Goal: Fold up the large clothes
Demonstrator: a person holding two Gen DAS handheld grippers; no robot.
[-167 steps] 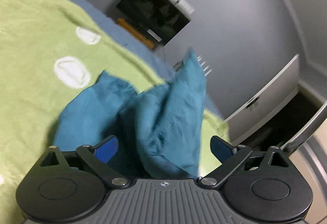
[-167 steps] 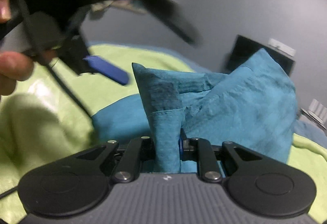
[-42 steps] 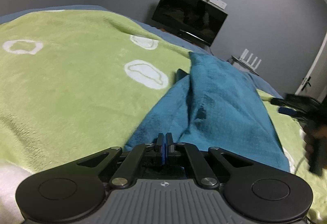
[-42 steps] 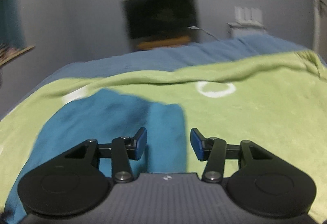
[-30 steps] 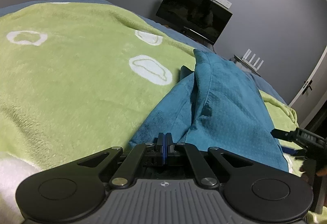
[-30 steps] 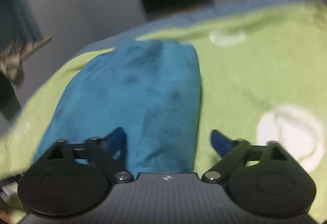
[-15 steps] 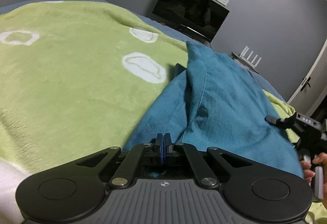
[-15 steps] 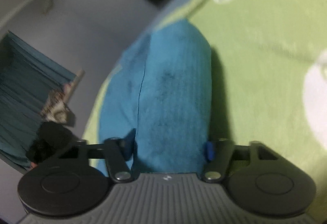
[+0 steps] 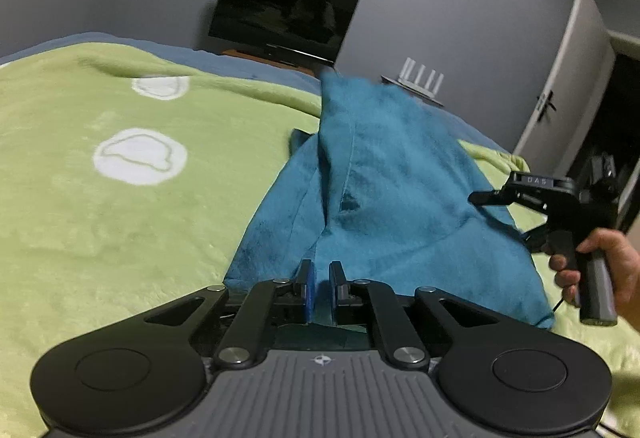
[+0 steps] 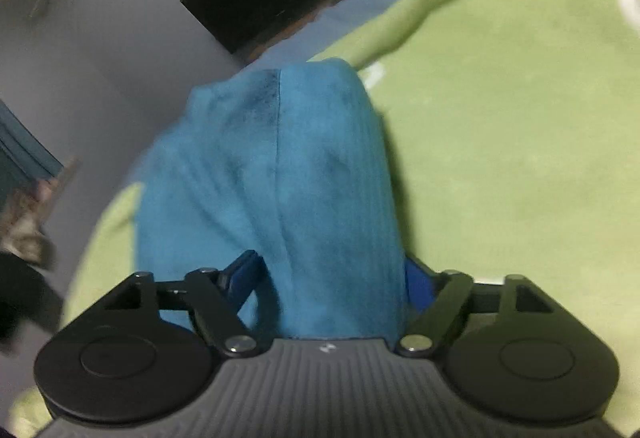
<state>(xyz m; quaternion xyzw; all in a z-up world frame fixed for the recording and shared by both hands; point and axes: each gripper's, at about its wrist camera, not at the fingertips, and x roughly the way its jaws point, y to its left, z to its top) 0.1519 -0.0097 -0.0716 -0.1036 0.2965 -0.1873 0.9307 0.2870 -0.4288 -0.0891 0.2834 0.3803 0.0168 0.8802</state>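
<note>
A teal garment (image 9: 392,178) lies folded lengthwise on the green blanket (image 9: 120,218), its far end peaked up. My left gripper (image 9: 320,274) is at its near edge, jaws opening by a narrow gap, with a strip of the teal cloth still between the pads. In the left wrist view a hand (image 9: 616,266) holds my right gripper (image 9: 500,216) at the garment's right edge. In the right wrist view the right gripper (image 10: 328,274) straddles a rounded fold of the garment (image 10: 300,158). Its jaws are opening and the blue pads (image 10: 240,274) stand wide beside the fold.
The green blanket (image 10: 520,158) with white ring patterns covers a bed over a blue sheet. A dark television (image 9: 280,22) stands against the grey far wall, with a white router (image 9: 422,72) to its right. A white door (image 9: 560,78) is open at the right.
My left jaws, pressed together before, have parted slightly. The right gripper has come in along the garment's right side; its jaws narrowed around the fold, then widened again.
</note>
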